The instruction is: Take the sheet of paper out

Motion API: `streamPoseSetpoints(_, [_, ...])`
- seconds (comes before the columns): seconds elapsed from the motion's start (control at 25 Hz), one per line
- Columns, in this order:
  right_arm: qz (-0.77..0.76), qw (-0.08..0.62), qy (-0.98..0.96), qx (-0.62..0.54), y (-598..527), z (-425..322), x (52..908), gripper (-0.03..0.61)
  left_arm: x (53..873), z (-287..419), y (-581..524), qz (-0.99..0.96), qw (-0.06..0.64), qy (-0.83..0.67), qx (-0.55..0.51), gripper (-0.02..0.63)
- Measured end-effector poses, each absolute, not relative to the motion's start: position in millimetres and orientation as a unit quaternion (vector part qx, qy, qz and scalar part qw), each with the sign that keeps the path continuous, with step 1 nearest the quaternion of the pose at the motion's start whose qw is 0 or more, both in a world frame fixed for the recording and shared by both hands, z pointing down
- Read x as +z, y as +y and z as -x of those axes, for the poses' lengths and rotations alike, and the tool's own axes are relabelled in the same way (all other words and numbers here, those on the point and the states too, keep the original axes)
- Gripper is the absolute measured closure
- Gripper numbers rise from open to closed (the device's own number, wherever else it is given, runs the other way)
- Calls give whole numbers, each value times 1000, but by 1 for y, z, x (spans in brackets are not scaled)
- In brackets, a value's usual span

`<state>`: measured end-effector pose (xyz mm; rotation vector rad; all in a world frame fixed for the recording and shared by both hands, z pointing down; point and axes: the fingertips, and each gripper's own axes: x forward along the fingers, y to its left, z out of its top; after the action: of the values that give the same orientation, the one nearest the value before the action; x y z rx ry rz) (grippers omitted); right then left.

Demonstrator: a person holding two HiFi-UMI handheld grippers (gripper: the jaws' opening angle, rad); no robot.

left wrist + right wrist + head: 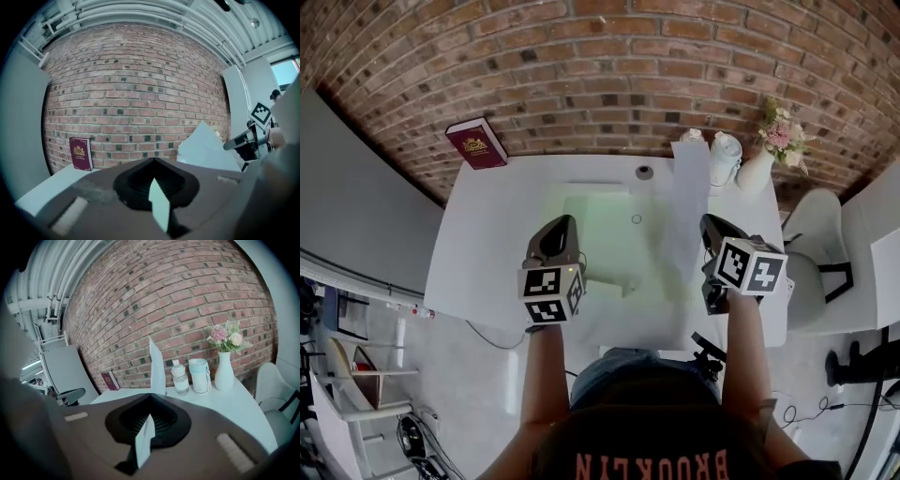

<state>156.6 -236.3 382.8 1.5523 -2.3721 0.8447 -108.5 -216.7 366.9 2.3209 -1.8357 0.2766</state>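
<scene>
My right gripper (713, 228) is shut on a white sheet of paper (689, 202), which rises edge-on as a long strip over the table's right half. In the right gripper view the paper (157, 366) stands up from between the closed jaws of that gripper (150, 395). My left gripper (564, 225) is shut on a thin, pale green-tinted clear sleeve (609, 248) that spreads over the middle of the white table (487, 244). The sleeve's edge (159, 206) shows between the left gripper's (153, 160) jaws. The left gripper view also catches the lifted paper (206, 147).
A maroon book (476, 142) leans on the brick wall at the back left. At the back right stand a clear bottle (179, 376), a pale blue tumbler (725, 157) and a white vase of flowers (759, 169). A white chair (811, 253) is right of the table.
</scene>
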Motion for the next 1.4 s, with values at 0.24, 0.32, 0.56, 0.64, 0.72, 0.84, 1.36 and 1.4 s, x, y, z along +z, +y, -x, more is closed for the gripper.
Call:
streamPoseSetpoints(0.24, [-533, 53, -809, 242, -241, -152, 347, 577, 335, 117, -225, -780, 57, -619, 71, 614])
streamPoseSetpoints(0.32, [-536, 41, -814, 218, -241, -151, 335, 577, 323, 119, -225, -782, 45, -619, 63, 614])
streamPoseSetpoints(0.56, [-555, 2, -822, 125, -236, -142, 299, 577, 293, 127, -222, -787, 23, -615, 29, 614])
streamPoseSetpoints(0.64, [-559, -3, -822, 103, -232, -139, 291, 577, 286, 128, -220, -788, 14, -615, 25, 614])
streamPoseSetpoints(0.72, [-562, -8, -823, 87, -228, -137, 283, 577, 279, 129, -218, -789, 3, -615, 23, 614])
streamPoseSetpoints(0.84, [-568, -5, -821, 62, -222, -135, 273, 577, 269, 132, -218, -789, -9, -614, 15, 614])
streamPoseSetpoints(1.36, [-588, -7, -806, -69, -200, -127, 214, 577, 223, 128, -213, -789, -94, -607, 18, 614])
streamPoseSetpoints(1.4, [-588, -9, -806, -74, -199, -126, 211, 577, 220, 127, -213, -790, -93, -605, 13, 614])
